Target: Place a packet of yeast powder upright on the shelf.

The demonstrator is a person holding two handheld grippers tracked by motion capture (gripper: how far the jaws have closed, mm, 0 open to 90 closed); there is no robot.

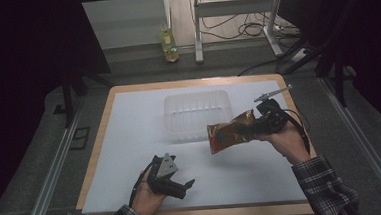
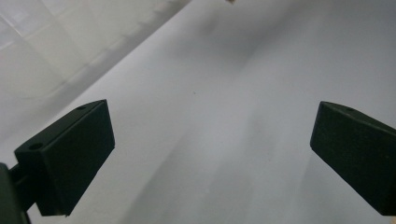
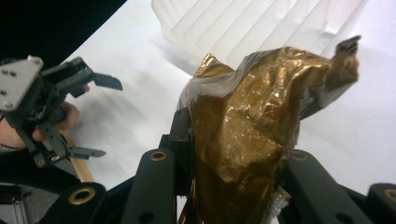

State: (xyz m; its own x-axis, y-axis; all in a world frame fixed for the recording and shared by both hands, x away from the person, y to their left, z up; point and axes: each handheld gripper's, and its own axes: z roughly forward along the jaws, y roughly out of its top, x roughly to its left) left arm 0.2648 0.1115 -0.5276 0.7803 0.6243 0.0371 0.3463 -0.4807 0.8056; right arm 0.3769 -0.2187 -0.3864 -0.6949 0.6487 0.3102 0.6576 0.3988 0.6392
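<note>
High view. One wooden-edged table covered by a white sheet [image 1: 131, 156]. One clear ribbed plastic tub [image 1: 197, 114], standing at the sheet's far middle. One crinkled gold-brown foil pouch [image 1: 230, 132], held in the air over the sheet just in front of the tub's right corner, its free end pointing left. Two black two-jaw grippers, each in a hand with a plaid sleeve. Left gripper [image 1: 185, 184], low at the near left of the sheet, jaws spread wide, nothing between them, well apart from the pouch. Right gripper [image 1: 256, 127], at the right, pinching the pouch's right end. Beyond the table, on the floor: one yellow-green bottle [image 1: 169, 44] and a metal frame with cables.

Left gripper view. Two black jaw blocks, one at each lower corner, standing as far apart as the frame allows; bare white sheet [image 2: 219, 140] between them, touching nothing. Tub wall [image 2: 51, 42] at upper left. No earlier frame bears on their motion.

Right gripper view. Pouch [image 3: 252, 121] close up, rising from between the jaws, which are pressed together on its lower end; foil creased and glossy. Tub [image 3: 261, 23] behind it. Left gripper [image 3: 100, 116] at the left edge, its two thin jaw tips wide apart and empty.
</note>
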